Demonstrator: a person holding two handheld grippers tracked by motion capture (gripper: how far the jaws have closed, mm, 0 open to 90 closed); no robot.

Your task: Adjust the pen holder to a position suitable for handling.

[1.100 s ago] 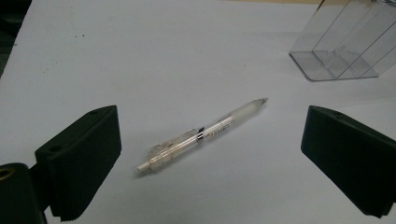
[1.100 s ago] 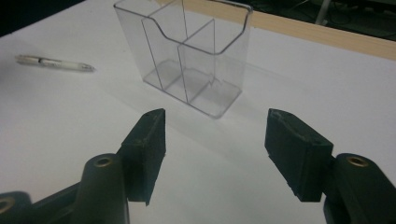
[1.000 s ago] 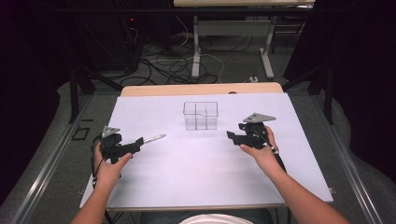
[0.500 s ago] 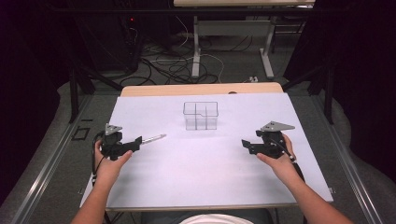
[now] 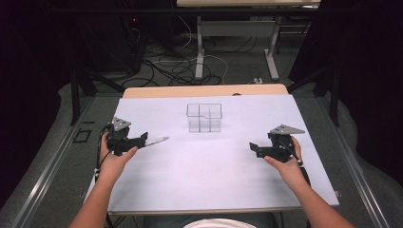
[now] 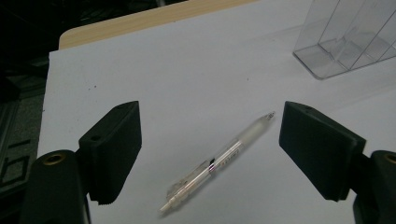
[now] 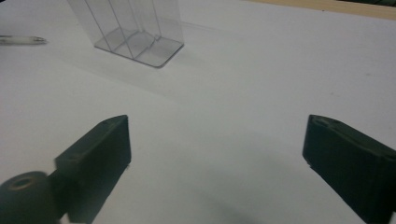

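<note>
A clear pen (image 5: 157, 141) (image 6: 219, 161) lies flat on the white sheet at the left. My left gripper (image 5: 141, 139) (image 6: 210, 126) hovers over it. Its jaws stand wide on either side of the pen, apart from it, and have just been closing a little. A clear divided organizer (image 5: 204, 117) (image 6: 350, 37) (image 7: 135, 28) stands upright at the middle back. My right gripper (image 5: 254, 148) (image 7: 217, 135) is at the right, pointing toward the centre. Its jaws have just been opening, with only bare sheet between them. The pen's tip (image 7: 21, 40) lies far off to its left.
The white sheet (image 5: 214, 180) covers most of the wooden table (image 5: 204, 90), whose bare edge shows at the back. Cables and desk legs (image 5: 199, 52) lie on the floor beyond. The person's forearms enter from the bottom.
My right hand has drawn away from the organizer to the right and a little nearer the person. My left hand has barely shifted. The pen has stayed put.
</note>
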